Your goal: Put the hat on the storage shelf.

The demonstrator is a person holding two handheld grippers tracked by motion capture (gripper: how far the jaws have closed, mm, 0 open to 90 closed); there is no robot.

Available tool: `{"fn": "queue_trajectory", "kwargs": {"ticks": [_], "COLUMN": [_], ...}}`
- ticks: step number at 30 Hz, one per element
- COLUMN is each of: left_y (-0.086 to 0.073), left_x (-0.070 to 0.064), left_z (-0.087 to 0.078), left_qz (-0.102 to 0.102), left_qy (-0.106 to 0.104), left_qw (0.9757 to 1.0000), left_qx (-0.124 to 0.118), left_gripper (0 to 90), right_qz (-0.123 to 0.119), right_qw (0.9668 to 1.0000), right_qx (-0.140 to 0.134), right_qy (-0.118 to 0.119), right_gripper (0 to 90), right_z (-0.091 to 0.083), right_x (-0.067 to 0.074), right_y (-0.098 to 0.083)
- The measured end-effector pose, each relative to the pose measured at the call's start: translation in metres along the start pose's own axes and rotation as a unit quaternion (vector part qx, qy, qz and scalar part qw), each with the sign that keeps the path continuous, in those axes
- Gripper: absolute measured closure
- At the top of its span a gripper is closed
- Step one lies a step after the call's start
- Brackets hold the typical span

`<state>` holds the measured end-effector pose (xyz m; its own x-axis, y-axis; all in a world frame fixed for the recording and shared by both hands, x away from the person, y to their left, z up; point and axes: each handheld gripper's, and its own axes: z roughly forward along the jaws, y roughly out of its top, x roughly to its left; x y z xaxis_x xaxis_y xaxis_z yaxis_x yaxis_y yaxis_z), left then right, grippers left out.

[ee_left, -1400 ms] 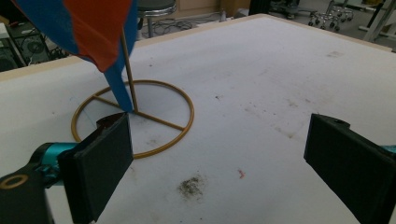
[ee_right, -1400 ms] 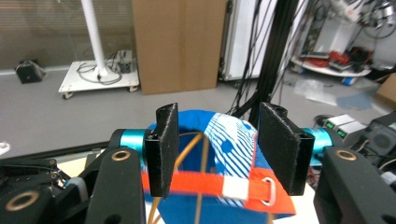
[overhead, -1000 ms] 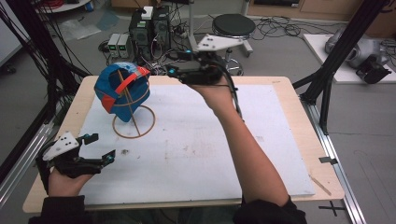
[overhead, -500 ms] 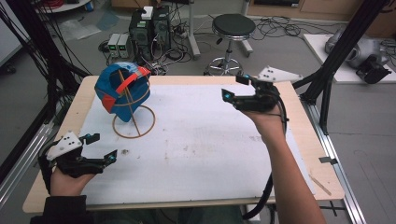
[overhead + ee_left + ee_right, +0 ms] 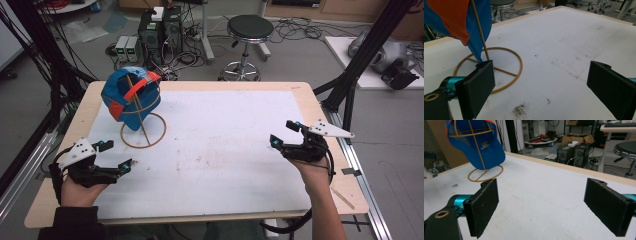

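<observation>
On the desk (image 5: 225,150), at the far left, a blue cap (image 5: 125,97) is hung on a gold wire stand (image 5: 145,132). Just beyond the left gripper (image 5: 116,156) it is seen, well apart from the right gripper (image 5: 286,134); both jaws are spread, nothing between, the right having just been opening.

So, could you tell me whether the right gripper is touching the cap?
Apart. The high view shows the right gripper across the table from the cap, jaws open and empty.
</observation>
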<state>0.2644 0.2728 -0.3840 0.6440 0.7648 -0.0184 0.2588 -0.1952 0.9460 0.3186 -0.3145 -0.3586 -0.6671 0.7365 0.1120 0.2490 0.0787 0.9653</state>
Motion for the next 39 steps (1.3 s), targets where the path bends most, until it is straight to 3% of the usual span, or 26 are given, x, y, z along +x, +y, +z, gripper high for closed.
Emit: {"fn": "queue_trajectory", "kwargs": {"ticks": [9,18,25,39], "left_y": [-0.005,-0.006,-0.007,-0.009], "left_x": [0.004,0.0,0.001,0.004], "left_z": [0.015,0.017,0.017,0.016], "left_qz": [-0.004,-0.001,-0.002,-0.008], "left_qy": [-0.009,-0.008,-0.006,-0.004], "left_qw": [0.9999,0.9999,0.9999,0.9998], "left_qx": [0.005,0.008,0.013,0.016], "left_gripper": [8.3,8.3,8.3,8.3], "right_qz": [0.006,0.014,0.021,0.012], "right_qw": [0.9997,0.9987,0.9986,0.999], "right_qx": [-0.006,0.008,0.009,0.02], "right_qy": [-0.022,-0.048,-0.048,-0.038], "right_gripper": [10.7,10.7,10.7,10.7], "right_z": [-0.016,-0.015,-0.017,-0.012], "right_x": [-0.015,-0.025,-0.025,-0.022], "right_y": [-0.013,-0.023,-0.024,-0.022]}}
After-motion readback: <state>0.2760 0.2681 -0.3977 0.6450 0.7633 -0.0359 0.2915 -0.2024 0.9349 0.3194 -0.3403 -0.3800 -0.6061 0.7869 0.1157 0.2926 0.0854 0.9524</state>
